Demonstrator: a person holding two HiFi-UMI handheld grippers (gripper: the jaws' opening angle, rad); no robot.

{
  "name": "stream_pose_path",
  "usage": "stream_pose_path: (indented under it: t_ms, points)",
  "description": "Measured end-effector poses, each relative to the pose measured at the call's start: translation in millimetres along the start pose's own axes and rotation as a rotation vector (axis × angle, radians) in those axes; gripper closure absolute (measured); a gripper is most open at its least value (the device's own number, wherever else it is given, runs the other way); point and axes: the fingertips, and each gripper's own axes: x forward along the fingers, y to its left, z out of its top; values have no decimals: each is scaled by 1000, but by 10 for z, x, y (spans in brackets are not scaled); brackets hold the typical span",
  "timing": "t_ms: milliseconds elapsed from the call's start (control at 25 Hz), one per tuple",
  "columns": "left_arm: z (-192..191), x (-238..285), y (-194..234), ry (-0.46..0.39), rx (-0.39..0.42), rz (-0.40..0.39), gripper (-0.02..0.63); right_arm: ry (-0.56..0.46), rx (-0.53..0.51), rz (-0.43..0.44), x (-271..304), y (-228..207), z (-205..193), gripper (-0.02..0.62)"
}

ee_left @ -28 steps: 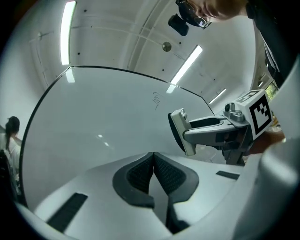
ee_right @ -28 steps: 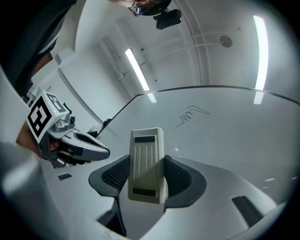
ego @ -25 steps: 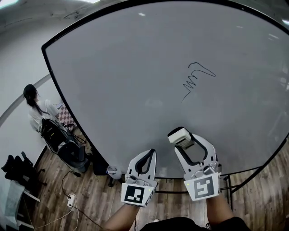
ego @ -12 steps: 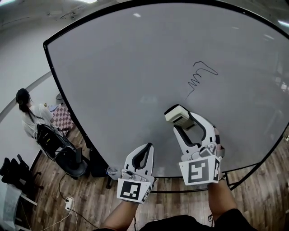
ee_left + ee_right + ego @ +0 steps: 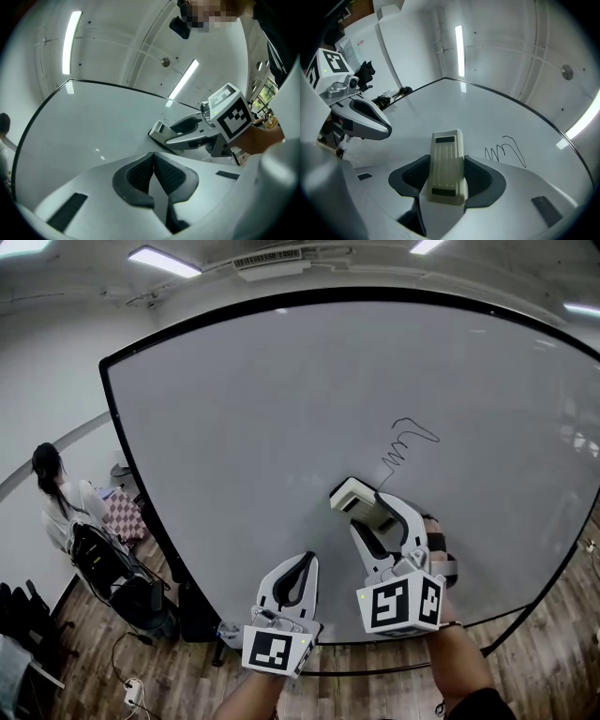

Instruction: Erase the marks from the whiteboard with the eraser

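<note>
A large whiteboard (image 5: 281, 427) fills the head view, with a black squiggle mark (image 5: 403, 442) on its right half. My right gripper (image 5: 361, 507) is shut on a cream eraser (image 5: 358, 502), held just below and left of the mark. In the right gripper view the eraser (image 5: 447, 165) sits between the jaws and the mark (image 5: 506, 152) lies a little to its right. My left gripper (image 5: 302, 568) hangs lower, shut and empty, away from the board's mark. The left gripper view shows its pads (image 5: 140, 176) pressed together and the eraser (image 5: 161, 133) beyond.
A person (image 5: 56, 498) sits at the far left beside a black chair (image 5: 103, 563) with a bag. The board's black frame (image 5: 141, 484) runs down toward a wooden floor (image 5: 141, 681). Ceiling lights (image 5: 164, 261) are above.
My right gripper has risen with the eraser toward the mark. The head view has tilted up, so the ceiling now shows. The left gripper has hardly moved.
</note>
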Motion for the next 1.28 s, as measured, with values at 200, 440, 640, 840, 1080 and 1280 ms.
stream_pose_path:
  t_ms: [200,440,640,840,1080,1280]
  points:
    - [12,-19,76,14,-26,25,586,7,15,-2,3,39,2,344]
    - [250,136,349,-40,31,73,586,-6,-3,2,46,-83,31,342]
    - [366,271,309,-1,107,34,586,6,-24,-1,23,-110,34,343]
    - [576,371,259,-33,89,21,586,11,-11,-23,-6,-317,99,344]
    - [707,433,126,-50,77,-3,586,33,-4,-1,15,-429,74,342]
    - [734,386,123,-44,78,-8,586,34,-22,-8,-9,-485,141,339]
